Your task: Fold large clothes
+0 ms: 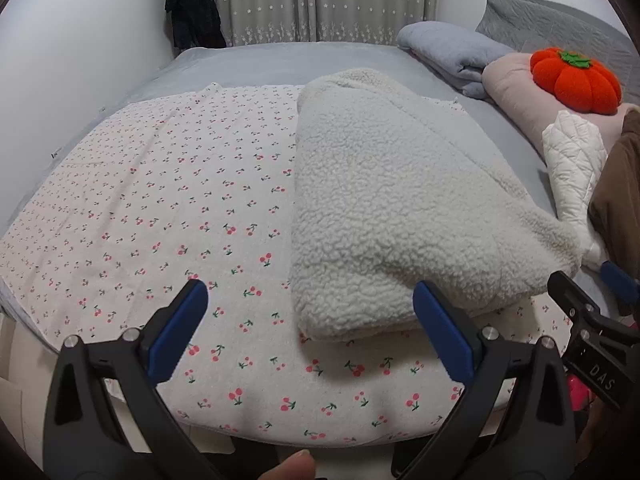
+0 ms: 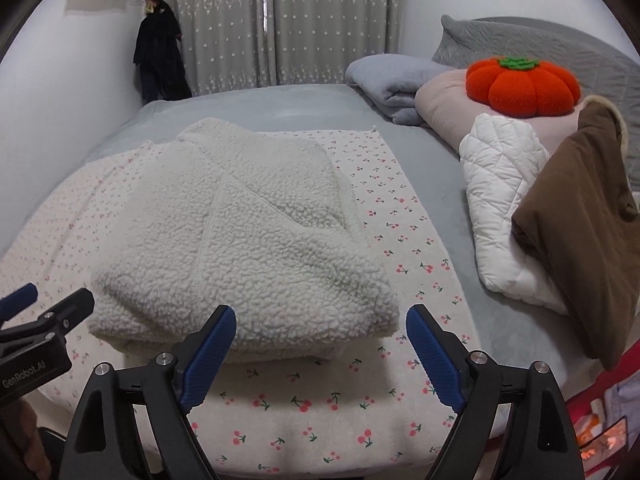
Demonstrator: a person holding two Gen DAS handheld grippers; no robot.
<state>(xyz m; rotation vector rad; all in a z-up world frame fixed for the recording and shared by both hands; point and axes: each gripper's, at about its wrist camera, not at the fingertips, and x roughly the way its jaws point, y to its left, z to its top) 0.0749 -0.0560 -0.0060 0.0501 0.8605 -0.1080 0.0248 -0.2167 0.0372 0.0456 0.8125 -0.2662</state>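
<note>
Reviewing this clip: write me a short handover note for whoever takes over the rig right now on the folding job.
Left gripper: open, nothing between the jaws, hovering over the near edge of the cherry-print sheet.
Right gripper: open and empty, just in front of the fleece garment.
Fleece garment: lies folded into a compact bundle on the cherry-print sheet, released.
White quilted jacket and brown garment: piled at the right side of the bed.
Done: fleece looks folded.
Left: probably set it aside and fold the next piece.

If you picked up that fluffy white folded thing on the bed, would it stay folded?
Probably not: the fleece garment looks soft and thick, so its layers would likely sag and slide open. Its bulk suggests it is light for its size. Pushed across the cherry-print sheet, it would likely bunch.
</note>
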